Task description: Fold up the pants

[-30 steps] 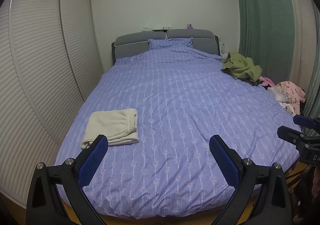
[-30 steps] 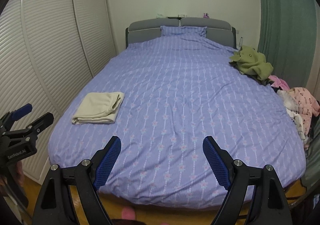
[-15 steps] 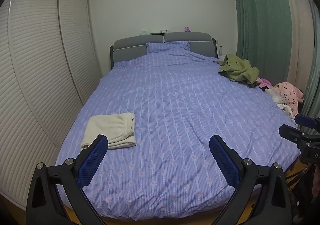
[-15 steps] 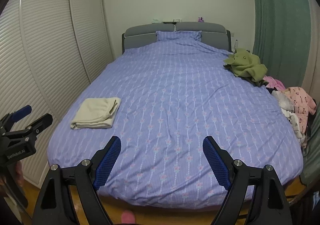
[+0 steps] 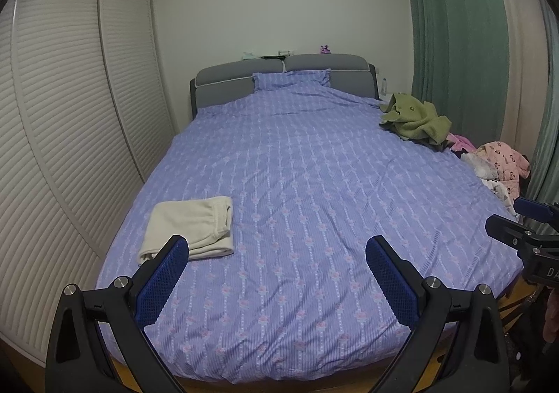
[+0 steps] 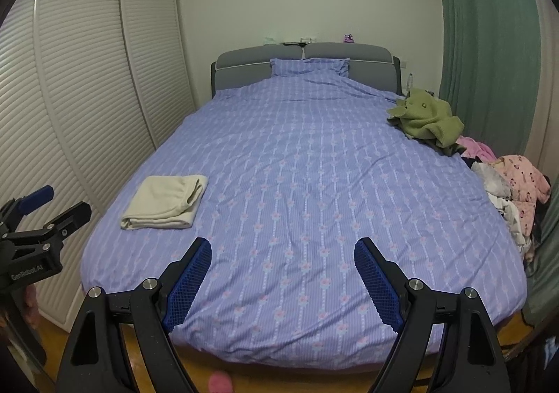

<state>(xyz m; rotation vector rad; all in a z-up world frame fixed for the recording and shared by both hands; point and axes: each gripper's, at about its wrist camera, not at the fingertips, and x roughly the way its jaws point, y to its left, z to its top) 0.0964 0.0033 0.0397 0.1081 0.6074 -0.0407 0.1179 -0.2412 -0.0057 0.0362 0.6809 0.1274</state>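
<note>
Cream pants [image 5: 190,227] lie folded in a neat rectangle on the near left of the purple bedspread [image 5: 314,183]; they also show in the right wrist view [image 6: 166,197]. My left gripper [image 5: 276,253] is open and empty, held off the foot of the bed, its left finger just in front of the pants. My right gripper [image 6: 282,255] is open and empty, also off the foot of the bed. The left gripper shows at the left edge of the right wrist view [image 6: 42,211].
A green garment [image 5: 415,118] lies at the bed's far right edge. A pile of pink and white clothes [image 5: 496,165] sits at the right side. White louvred wardrobe doors [image 5: 70,113] stand left, green curtains [image 5: 454,43] right, a grey headboard [image 5: 279,78] behind.
Both grippers have pulled back and risen from the bed, so the bed looks farther and lower. The folded pants stay in place. Both grippers stay open.
</note>
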